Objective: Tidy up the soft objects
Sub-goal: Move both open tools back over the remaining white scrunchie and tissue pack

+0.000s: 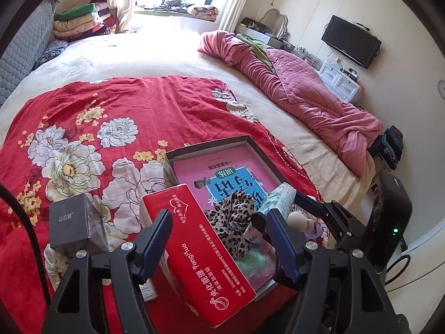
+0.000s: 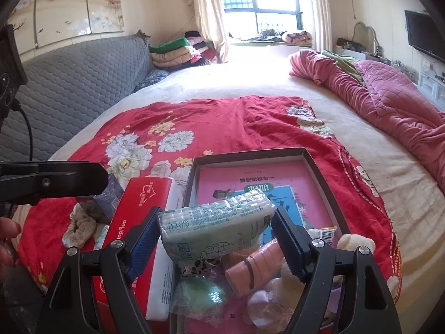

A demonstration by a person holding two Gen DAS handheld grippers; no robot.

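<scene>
Tissue pack [image 2: 217, 231] sits clamped in right gripper [image 2: 217, 243]; left gripper [image 1: 219, 239] released.

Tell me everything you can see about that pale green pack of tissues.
The pale green tissue pack is a soft, oblong bundle in crinkly printed plastic wrap with green lettering. It sits crosswise between the blue pads of the right hand-held gripper, raised above the shallow tray, over a leopard-print scrunchie and other soft bits. Its wrap looks intact, slightly squeezed.
</scene>
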